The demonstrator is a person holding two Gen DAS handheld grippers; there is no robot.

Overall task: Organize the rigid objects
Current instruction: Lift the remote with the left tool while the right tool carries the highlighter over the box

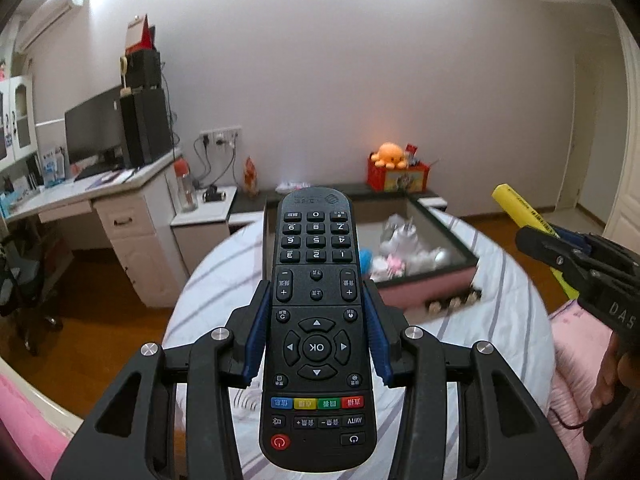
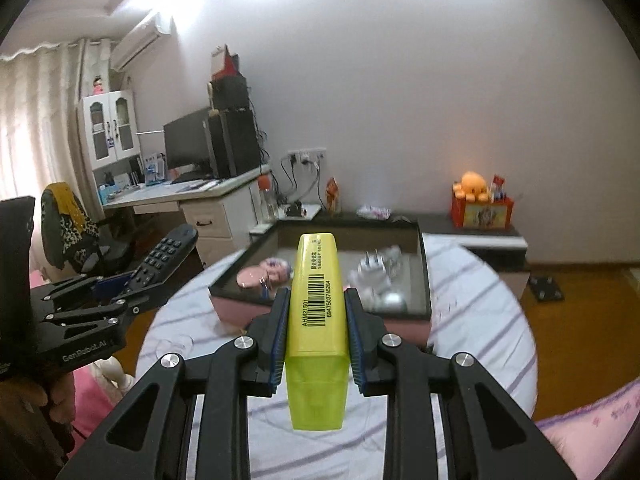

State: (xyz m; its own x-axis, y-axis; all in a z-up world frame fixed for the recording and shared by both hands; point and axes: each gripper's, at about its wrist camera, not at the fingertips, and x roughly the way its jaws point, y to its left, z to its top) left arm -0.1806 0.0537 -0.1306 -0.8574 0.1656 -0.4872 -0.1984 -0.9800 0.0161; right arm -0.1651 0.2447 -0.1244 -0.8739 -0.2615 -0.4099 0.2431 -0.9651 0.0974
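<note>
My left gripper (image 1: 316,300) is shut on a black remote control (image 1: 316,320), held buttons up above the striped bed; it also shows in the right wrist view (image 2: 164,258). My right gripper (image 2: 317,300) is shut on a yellow highlighter (image 2: 316,320) with a barcode label, held above the bed; the highlighter also shows in the left wrist view (image 1: 520,210). Ahead of both lies a pink box with a dark rim (image 2: 426,276) on the bed, holding a white charger plug (image 2: 370,266), a silver ball (image 2: 390,300) and other small items.
The bed has a white striped sheet (image 2: 472,320) and a pink pillow (image 2: 588,432) at the right. A white desk (image 1: 120,216) with monitor and computer stands at the left. A low dark shelf (image 2: 480,236) bears a red box with an orange plush. Wooden floor surrounds the bed.
</note>
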